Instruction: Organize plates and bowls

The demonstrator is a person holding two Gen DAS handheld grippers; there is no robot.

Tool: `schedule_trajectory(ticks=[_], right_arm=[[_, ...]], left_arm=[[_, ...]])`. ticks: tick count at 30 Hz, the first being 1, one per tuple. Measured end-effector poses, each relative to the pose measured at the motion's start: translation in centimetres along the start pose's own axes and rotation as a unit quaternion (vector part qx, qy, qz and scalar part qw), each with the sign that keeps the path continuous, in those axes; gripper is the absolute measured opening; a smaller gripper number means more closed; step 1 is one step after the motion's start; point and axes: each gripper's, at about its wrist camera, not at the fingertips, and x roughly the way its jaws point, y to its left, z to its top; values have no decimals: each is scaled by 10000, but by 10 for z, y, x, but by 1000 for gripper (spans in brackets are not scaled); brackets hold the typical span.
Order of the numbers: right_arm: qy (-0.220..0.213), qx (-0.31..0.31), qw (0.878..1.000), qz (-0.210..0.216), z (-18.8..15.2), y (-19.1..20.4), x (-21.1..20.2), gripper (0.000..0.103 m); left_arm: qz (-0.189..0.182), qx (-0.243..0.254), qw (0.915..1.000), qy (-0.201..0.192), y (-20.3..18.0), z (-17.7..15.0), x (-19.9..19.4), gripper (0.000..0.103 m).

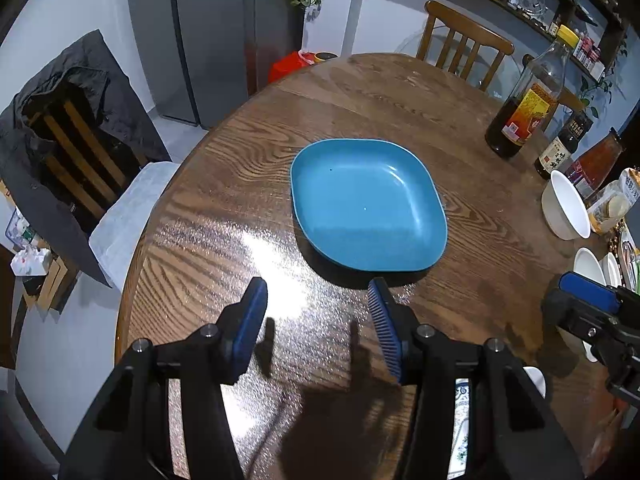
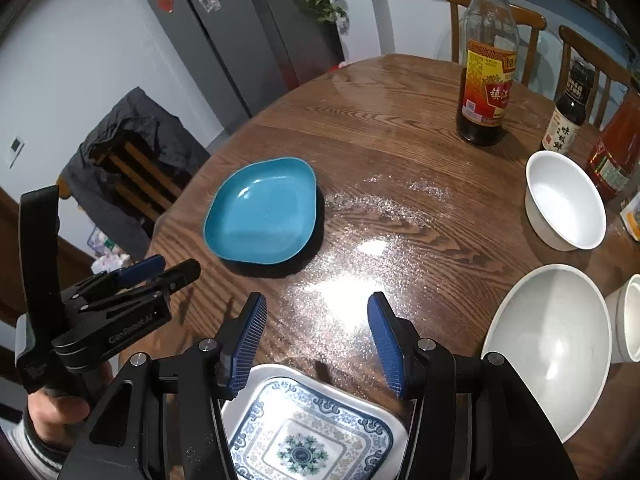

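Note:
A blue squarish plate (image 1: 368, 204) (image 2: 262, 212) lies alone on the round wooden table (image 1: 460, 92). My left gripper (image 1: 317, 286) hovers just short of its near rim, open, with nothing between the blue pads. My right gripper (image 2: 318, 300) is open too and empty, above a blue-and-white patterned plate (image 2: 304, 432) at the near edge. Right of it sit a large white bowl (image 2: 552, 348), a smaller white bowl (image 2: 564, 200) (image 1: 566, 204) and a white cup (image 2: 628, 320). Each view catches the other gripper at its side: the right gripper (image 1: 588, 300), and the left gripper (image 2: 160, 272), held by a hand (image 2: 52, 408).
A tall vinegar bottle (image 2: 486, 76) (image 1: 528, 100), a dark sauce bottle (image 2: 566, 112) and a red bottle (image 2: 616, 148) stand at the far right. A chair with a dark jacket (image 1: 68, 128) is at the table's left; wooden chairs (image 1: 464, 40) stand behind.

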Motion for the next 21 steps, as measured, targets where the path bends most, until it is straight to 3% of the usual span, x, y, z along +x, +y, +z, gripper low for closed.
schedule_trajectory(ticks=[21], right_arm=[[116, -68, 9996, -230, 43, 17, 68, 53]], left_arm=[[49, -77, 9999, 80, 15, 41, 51, 54]])
